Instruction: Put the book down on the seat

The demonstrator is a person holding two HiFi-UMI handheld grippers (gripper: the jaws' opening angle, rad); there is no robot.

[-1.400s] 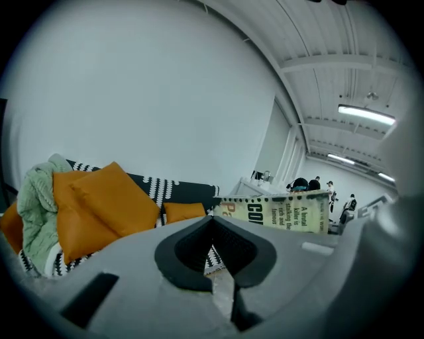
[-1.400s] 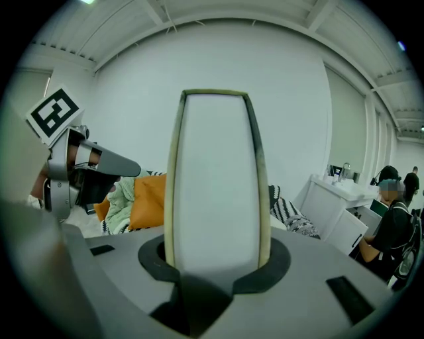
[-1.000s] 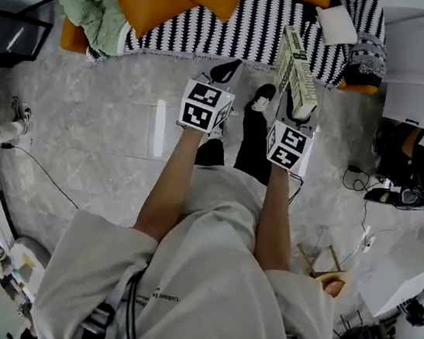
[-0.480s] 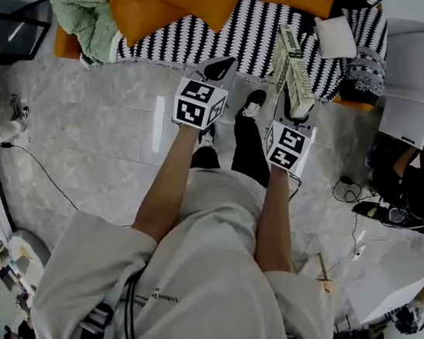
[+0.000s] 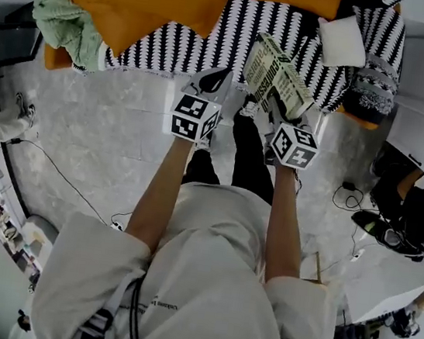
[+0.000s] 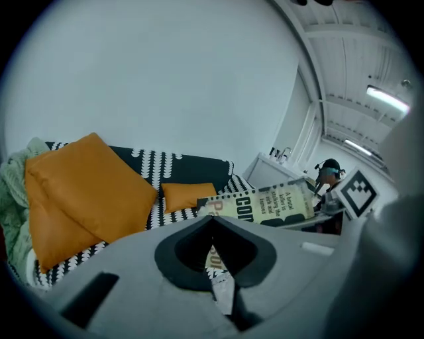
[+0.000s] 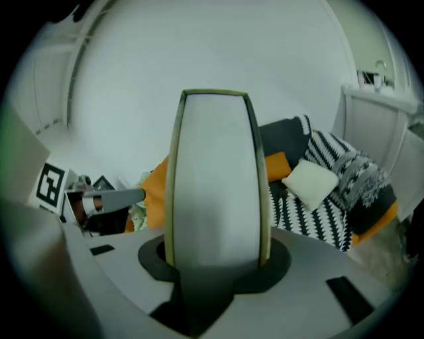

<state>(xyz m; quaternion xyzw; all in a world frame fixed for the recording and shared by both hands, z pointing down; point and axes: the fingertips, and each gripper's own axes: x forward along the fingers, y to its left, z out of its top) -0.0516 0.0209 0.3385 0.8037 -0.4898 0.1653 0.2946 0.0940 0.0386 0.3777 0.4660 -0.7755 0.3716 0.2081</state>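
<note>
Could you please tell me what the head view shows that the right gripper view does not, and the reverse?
Only the head view shows the book's printed cover, along with the person's arms and white shirt. Only the right gripper view shows the book's plain page edge clamped between the right gripper's jaws. Both show the white pillow lying on the black-and-white sofa.

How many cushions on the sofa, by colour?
orange cushions: 3
white cushion: 1
black-and-white patterned cushion: 1
Total: 5
</note>
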